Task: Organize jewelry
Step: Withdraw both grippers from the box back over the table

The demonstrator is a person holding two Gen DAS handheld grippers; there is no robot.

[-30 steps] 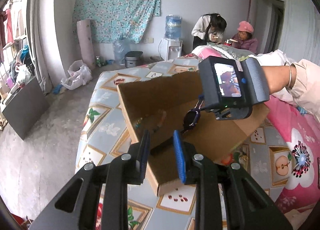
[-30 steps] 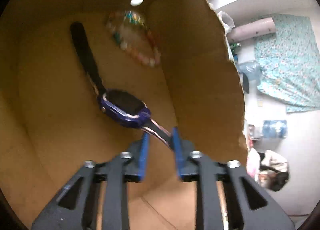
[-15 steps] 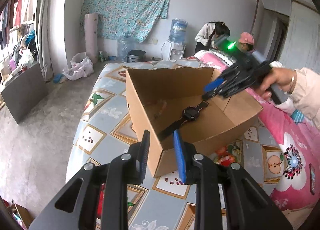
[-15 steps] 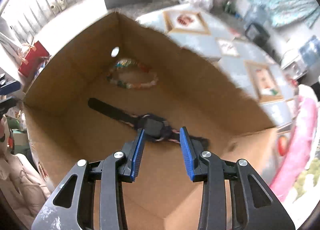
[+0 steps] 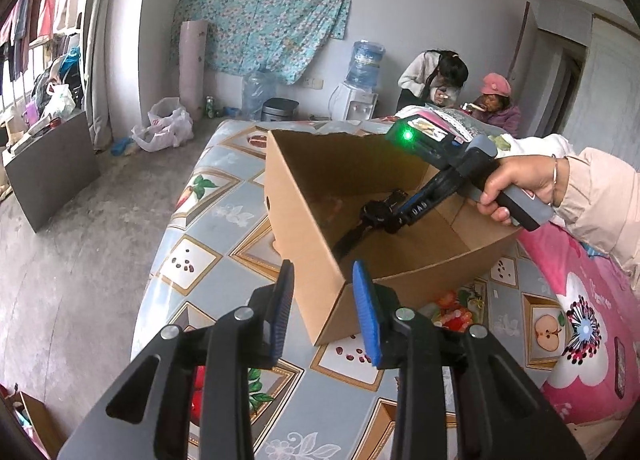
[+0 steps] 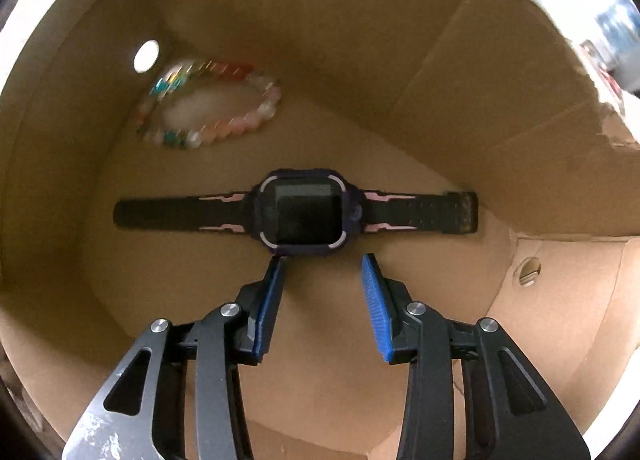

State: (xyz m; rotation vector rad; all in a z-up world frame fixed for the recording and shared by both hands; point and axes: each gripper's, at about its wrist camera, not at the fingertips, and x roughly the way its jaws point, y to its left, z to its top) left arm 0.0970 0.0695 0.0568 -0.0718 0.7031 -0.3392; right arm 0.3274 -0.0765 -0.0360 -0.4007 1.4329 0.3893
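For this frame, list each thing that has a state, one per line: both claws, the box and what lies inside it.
Left claw: open, empty, outside the box near its corner.
Right claw: open, empty, inside the box just short of the watch.
Brown cardboard box: top open, upright on the patterned cloth.
Black square-faced smartwatch: flat on the box floor, strap laid out straight, screen dark.
Multicoloured beaded bracelet: in the box's far corner, closed loop.

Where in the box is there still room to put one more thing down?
Bare cardboard floor lies between the watch and the box's near wall, under the open right gripper. Another free patch sits right of the bead bracelet, below the back wall. The back-left corner is crowded by the bracelet; the watch strap spans the middle.
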